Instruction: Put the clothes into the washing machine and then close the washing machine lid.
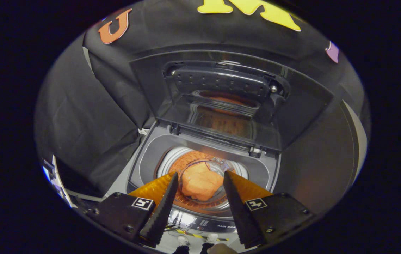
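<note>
An orange bundle of clothes [201,183] lies inside the drum [172,159] of a top-loading washing machine [144,155]. Its lid [218,102] stands raised upright behind the opening, and the drum and cloth are mirrored in its glass. My gripper [200,178] hovers above the drum's front rim, open, with nothing between its fingers. The clothes sit below and just beyond the fingertips, seen through the gap between them.
The machine's control panel [204,223] runs along the front edge under the fingers. Black cloth walls close in behind and on both sides of the machine. A person's shoes [183,241] stand on the floor in front of the machine.
</note>
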`<state>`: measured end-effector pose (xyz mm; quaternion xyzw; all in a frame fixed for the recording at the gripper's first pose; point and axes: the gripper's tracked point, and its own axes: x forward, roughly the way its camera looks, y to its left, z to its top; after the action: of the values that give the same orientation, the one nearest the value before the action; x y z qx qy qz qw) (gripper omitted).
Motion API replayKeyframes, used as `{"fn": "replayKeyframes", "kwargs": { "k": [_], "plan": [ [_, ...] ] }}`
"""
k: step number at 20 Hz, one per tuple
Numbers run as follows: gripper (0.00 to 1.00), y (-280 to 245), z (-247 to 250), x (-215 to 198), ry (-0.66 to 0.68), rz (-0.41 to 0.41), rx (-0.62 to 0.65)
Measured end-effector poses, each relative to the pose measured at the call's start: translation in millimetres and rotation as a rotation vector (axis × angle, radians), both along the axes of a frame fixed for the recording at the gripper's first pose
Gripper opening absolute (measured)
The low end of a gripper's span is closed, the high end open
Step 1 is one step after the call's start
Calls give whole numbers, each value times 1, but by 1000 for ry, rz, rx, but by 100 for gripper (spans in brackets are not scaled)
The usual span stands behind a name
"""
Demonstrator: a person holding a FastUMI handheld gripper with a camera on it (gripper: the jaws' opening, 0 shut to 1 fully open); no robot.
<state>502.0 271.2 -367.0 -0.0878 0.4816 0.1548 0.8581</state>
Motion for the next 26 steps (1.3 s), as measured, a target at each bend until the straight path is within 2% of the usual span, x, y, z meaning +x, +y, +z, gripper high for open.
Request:
{"fn": "replayKeyframes", "kwargs": {
  "k": [13,16,26],
  "plan": [
    [81,-20,45,-29,-81,-37,10],
    [81,-17,72,-45,-121,-40,28],
    [81,9,202,-98,-317,-164,138]
  ]
}}
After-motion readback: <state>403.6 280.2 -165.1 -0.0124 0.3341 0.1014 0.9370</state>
